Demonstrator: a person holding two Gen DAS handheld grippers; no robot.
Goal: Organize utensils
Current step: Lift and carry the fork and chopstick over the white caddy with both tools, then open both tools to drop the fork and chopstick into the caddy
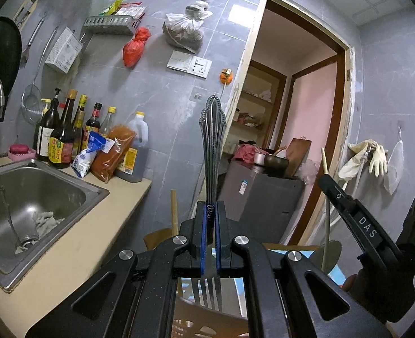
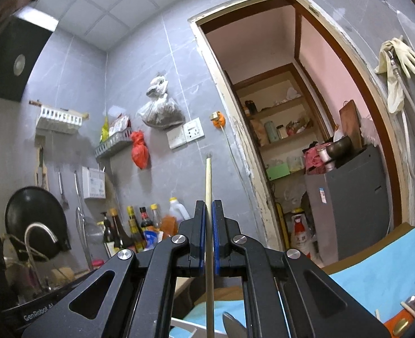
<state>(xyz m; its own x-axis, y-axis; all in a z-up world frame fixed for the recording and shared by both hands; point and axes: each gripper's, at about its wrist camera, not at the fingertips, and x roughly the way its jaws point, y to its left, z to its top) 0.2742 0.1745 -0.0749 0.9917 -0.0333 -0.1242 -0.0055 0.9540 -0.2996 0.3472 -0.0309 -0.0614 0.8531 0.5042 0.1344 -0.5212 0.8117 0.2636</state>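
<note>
Grey tiled kitchen wall (image 1: 156,90) fills my view. My left gripper (image 1: 211,211) has its blue pads clamped on two forks (image 1: 213,146) held together, their ornate handles pointing up and the tines below the jaws. My right gripper (image 2: 209,211) is closed on a pale chopstick (image 2: 208,180), standing upright. Beyond sit the sink (image 1: 92,194), sauce bottles (image 1: 63,138) and a doorway (image 2: 278,90).

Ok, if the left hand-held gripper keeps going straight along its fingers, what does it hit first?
Probably the grey tiled wall beside the doorway; the fork it holds would touch first. Depth is unclear.
</note>
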